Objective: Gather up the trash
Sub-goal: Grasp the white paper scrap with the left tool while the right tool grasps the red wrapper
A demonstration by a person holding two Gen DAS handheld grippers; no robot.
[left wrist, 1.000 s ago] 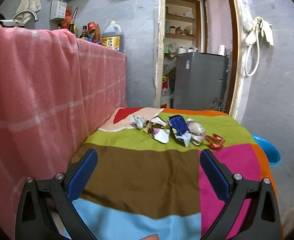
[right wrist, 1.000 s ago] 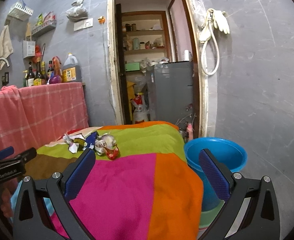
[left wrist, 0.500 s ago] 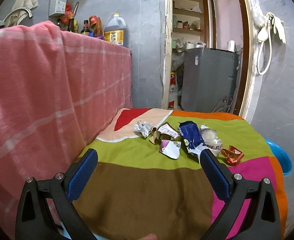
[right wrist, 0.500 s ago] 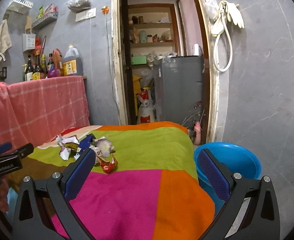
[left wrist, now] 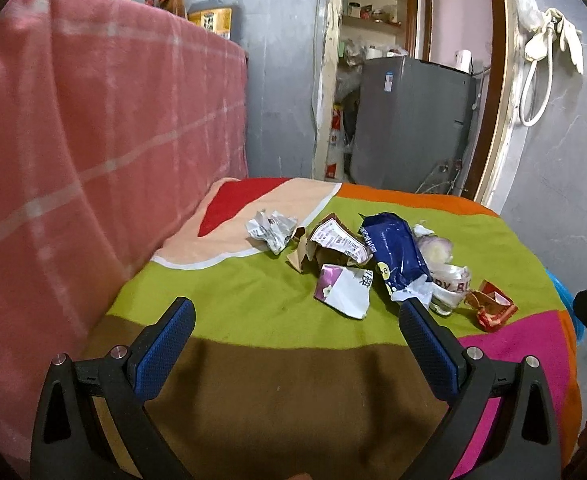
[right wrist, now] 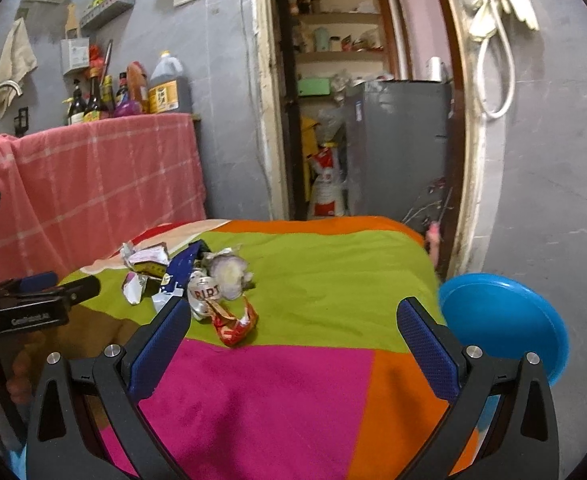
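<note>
Trash sits uncollected: a cluster of wrappers lies on the striped cloth [left wrist: 253,300] covering the table, ahead of the left tool [left wrist: 297,312], whose jaws stand wide and empty. Nearest its right finger is a white-and-purple packet [left wrist: 343,290], with a blue pouch [left wrist: 393,256], crumpled receipt [left wrist: 335,240] and silver wrapper [left wrist: 271,230] beyond. The right tool [right wrist: 293,316] is also spread wide, holding nothing; the red wrapper [right wrist: 235,324] lies just ahead of its left finger. A blue basin [right wrist: 505,328], probably the bin, stands off the table edge past its right finger, its inside hidden. Everything seems left to do. How the pieces overlap is hard to read.
</note>
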